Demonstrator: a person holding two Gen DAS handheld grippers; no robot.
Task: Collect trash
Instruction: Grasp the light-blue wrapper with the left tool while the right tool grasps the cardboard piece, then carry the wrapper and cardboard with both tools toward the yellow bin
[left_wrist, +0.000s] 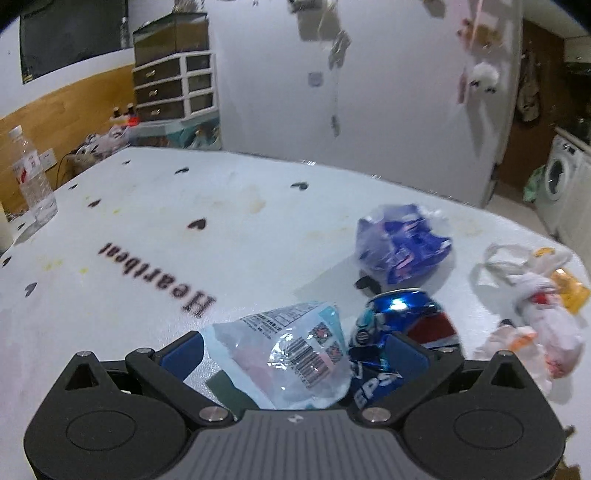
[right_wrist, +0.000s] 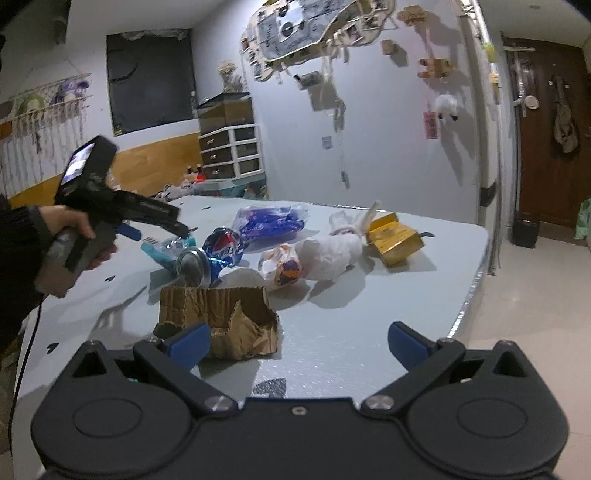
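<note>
Jaws of the left gripper (left_wrist: 291, 350) stand wide around a pale wrapper (left_wrist: 280, 354), not visibly pinching it; the crushed Pepsi can (left_wrist: 402, 325) lies just right of it. The right gripper (right_wrist: 295, 341) hangs open, empty, with torn cardboard (right_wrist: 218, 319) nearest its left finger.

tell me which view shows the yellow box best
The right wrist view. There the yellow box lies fully visible on the table, its crushed open top and sides clear, just right of the white plastic bag. In the left wrist view only a blurred yellow corner peeks out behind that bag at the frame edge.
</note>
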